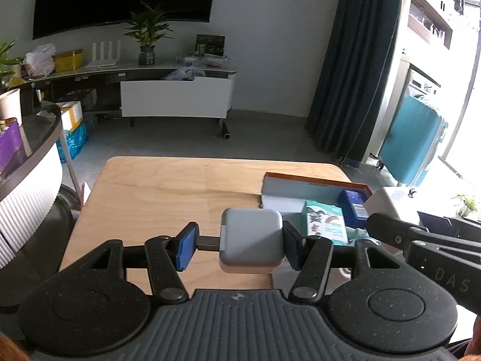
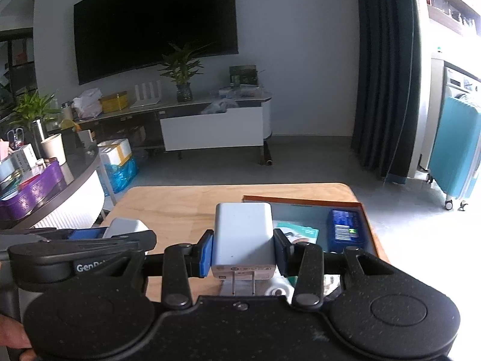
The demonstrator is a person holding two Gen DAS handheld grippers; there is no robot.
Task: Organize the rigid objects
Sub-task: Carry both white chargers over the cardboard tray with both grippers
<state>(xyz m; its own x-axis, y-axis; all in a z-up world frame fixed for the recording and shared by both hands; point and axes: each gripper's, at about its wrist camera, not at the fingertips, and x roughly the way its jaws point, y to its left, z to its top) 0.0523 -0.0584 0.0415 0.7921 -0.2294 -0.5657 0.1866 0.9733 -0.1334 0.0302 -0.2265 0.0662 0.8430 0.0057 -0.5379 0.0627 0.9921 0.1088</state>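
My left gripper [image 1: 239,242] is open around a grey rounded-square case [image 1: 252,236] on the wooden table [image 1: 156,198]; the right pad touches it, the left blue pad [image 1: 188,245] stands apart. My right gripper [image 2: 243,251] is shut on a white plug charger [image 2: 244,236], prongs toward the camera, above the near end of an orange-rimmed box [image 2: 303,201]. The box [image 1: 315,180] holds a teal card pack [image 1: 326,221] and a blue pack [image 1: 354,203], both also in the right wrist view [image 2: 303,231] [image 2: 345,230].
A curved counter [image 2: 60,186] with a purple box and cups stands left of the table. A TV stand [image 1: 177,96] with plants is at the far wall. A teal suitcase [image 1: 412,144] and dark curtain [image 1: 354,60] are at the right.
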